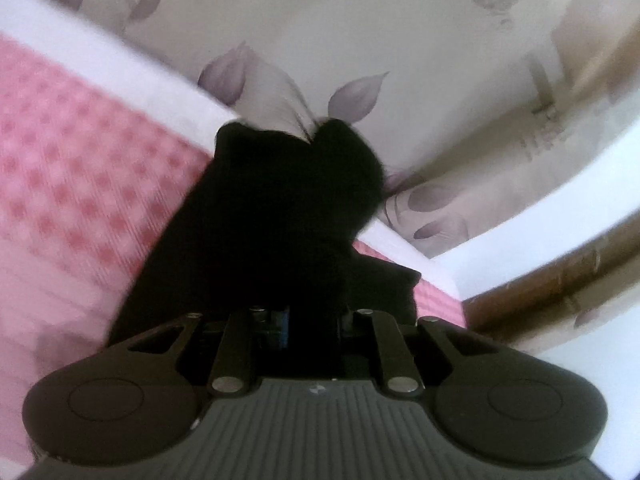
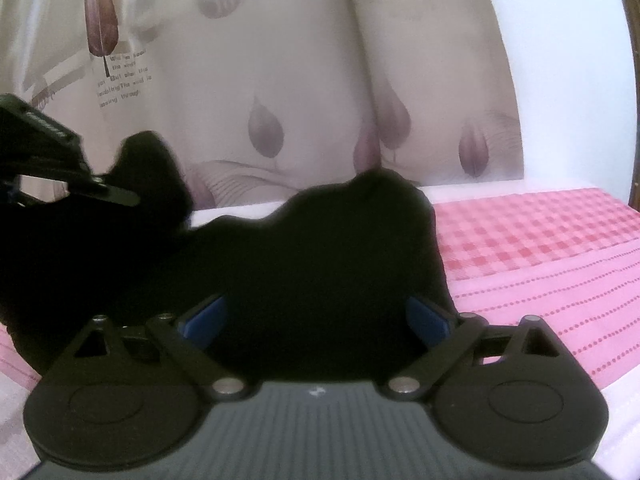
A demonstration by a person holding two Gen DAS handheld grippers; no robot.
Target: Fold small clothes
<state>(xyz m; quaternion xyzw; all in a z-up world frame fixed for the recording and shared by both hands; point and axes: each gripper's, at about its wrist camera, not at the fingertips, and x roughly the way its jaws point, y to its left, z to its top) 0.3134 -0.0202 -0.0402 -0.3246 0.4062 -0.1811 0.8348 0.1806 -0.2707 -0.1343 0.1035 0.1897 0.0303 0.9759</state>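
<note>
A black garment [image 1: 280,220] hangs bunched over my left gripper [image 1: 308,304] and hides its fingertips; the jaws stand narrow and shut on the cloth. In the right wrist view that left gripper [image 2: 120,196] holds one end of the black garment [image 2: 320,248] raised above the bed at the left. The rest of the cloth lies crumpled on the pink sheet in front of my right gripper [image 2: 316,316]. Its blue fingers [image 2: 204,320] stand wide apart with the cloth lying between them, not pressed.
The pink checked sheet [image 2: 540,240] covers the bed, with a white edge [image 1: 120,64] along the far side. A pale curtain with purple leaf prints [image 2: 280,80] hangs behind it. A brown wooden frame [image 1: 560,280] and a white wall [image 2: 560,60] lie to the right.
</note>
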